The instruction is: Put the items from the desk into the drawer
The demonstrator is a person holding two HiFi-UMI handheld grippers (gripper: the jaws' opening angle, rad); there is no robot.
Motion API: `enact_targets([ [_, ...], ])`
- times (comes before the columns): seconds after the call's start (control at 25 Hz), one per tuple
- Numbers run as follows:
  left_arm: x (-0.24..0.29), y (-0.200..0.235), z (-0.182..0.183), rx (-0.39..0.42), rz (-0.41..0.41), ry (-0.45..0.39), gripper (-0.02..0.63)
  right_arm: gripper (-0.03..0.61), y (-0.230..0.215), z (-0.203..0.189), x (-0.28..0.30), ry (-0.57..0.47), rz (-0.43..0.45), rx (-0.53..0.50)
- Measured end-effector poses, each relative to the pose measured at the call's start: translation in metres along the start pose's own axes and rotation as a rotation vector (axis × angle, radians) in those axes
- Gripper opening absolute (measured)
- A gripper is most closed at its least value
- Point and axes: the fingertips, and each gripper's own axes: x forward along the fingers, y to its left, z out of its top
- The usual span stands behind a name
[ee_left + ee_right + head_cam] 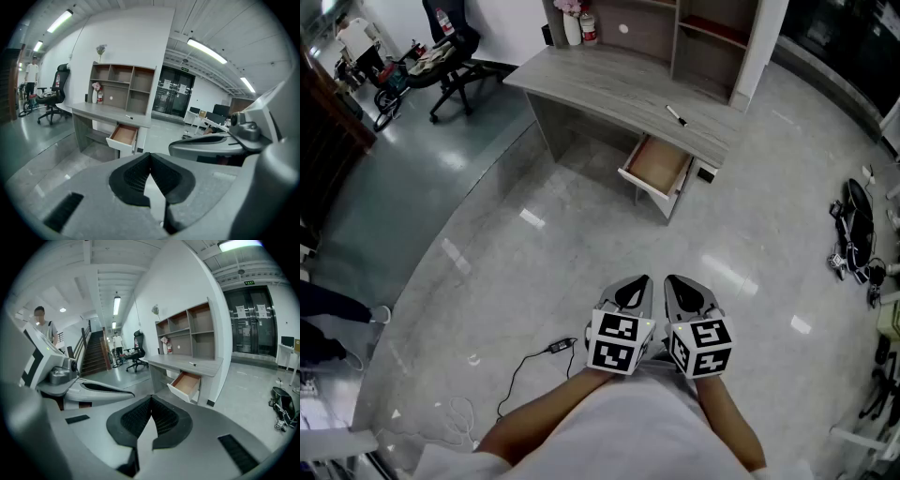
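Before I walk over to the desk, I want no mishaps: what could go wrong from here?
1. A black cable lies on the floor by your left side; a foot could snag it.
2. The open drawer juts out from the desk toward you; you could bump it.
3. The marker is thin, and the left gripper and right gripper both have jaws together; opening late could knock it away.

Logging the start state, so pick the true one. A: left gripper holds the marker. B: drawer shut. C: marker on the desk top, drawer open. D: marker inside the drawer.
C: the marker lies on the desk top, the drawer below the top stands pulled open, and the left gripper is shut with nothing between its jaws.
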Motion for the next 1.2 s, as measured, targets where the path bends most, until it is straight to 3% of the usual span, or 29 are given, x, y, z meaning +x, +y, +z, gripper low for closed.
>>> enact_targets([
  [0.64,0.005,0.025,0.002,-0.053,0.000,-0.010,0.002,0.002,0.007,0.003,0.021,0.015,-0.003,-0.007],
  [1.2,0.075,0.077,0.043,-0.063,0.029,0.013,0.002,0.002,-0.040,0.038,0.100,0.023,0.020,0.008],
])
